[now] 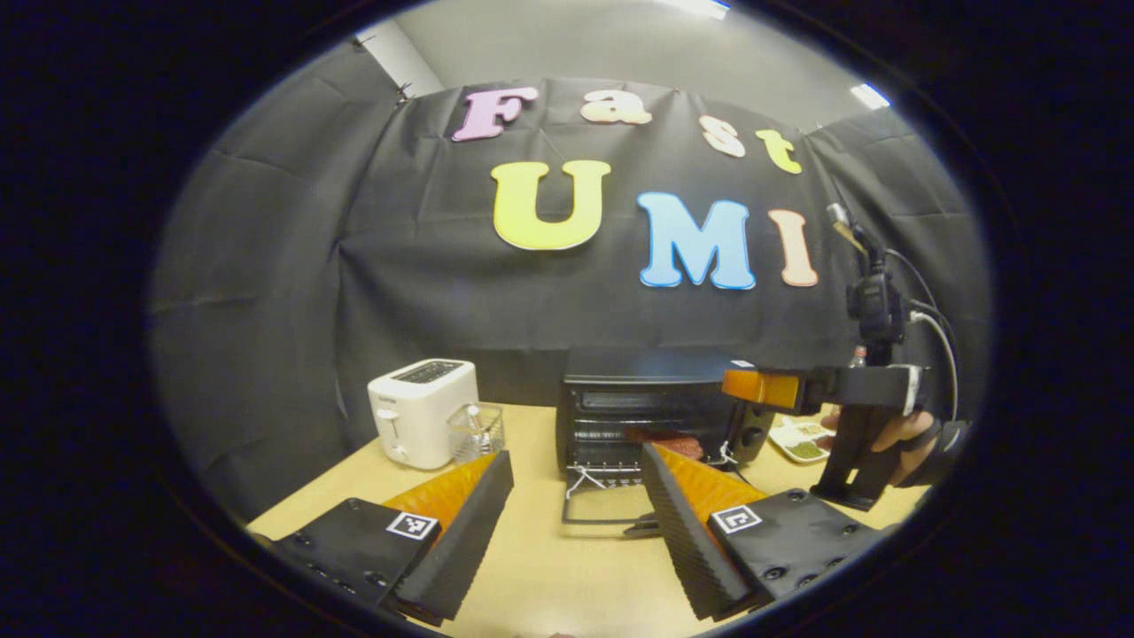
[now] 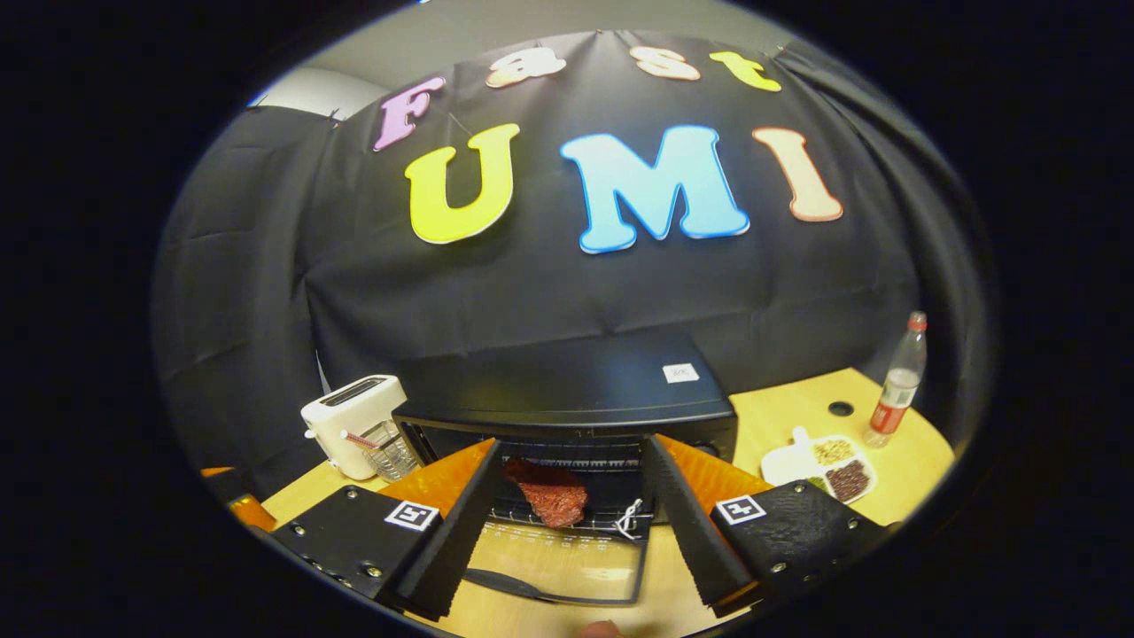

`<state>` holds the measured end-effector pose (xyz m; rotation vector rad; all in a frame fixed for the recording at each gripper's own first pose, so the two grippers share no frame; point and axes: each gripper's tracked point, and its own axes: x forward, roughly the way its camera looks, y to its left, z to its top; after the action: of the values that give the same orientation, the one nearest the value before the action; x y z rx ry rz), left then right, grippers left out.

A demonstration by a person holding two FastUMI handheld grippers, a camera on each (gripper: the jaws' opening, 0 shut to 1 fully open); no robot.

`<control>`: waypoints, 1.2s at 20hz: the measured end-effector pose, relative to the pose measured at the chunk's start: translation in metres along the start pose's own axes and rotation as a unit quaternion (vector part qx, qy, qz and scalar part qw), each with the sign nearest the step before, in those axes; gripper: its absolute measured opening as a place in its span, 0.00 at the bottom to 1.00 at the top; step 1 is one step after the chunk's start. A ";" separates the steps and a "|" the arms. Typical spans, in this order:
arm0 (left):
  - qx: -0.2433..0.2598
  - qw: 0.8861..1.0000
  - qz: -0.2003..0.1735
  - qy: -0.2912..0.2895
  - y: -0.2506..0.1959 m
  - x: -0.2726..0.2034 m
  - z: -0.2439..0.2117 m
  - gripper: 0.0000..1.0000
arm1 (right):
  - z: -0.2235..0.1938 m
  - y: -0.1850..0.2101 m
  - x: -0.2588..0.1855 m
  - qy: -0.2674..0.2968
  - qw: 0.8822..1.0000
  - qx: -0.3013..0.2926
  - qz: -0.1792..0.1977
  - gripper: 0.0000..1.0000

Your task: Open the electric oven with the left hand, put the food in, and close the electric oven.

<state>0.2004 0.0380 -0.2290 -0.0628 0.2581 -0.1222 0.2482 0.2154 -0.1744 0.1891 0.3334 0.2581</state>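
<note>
we see the red meat slab [image 2: 551, 501] on the rack inside the electric oven [image 2: 567, 399], glass door [image 2: 558, 567] down flat. right gripper [image 2: 567, 523] & left gripper [image 1: 576, 514] both spread, empty. risk: left snags the rack cord while lifting the door. door handle partly hidden behind fingers.
</note>
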 end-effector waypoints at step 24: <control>0.015 0.971 -0.067 0.227 -0.116 0.072 -0.181 0.97 | 0.080 -0.132 -0.209 -0.104 0.976 -0.046 -0.183 0.98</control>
<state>0.2101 -0.0947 -0.4127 -0.0216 0.7106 -0.2751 0.1142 0.0204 -0.0673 0.0591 0.1420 -0.1120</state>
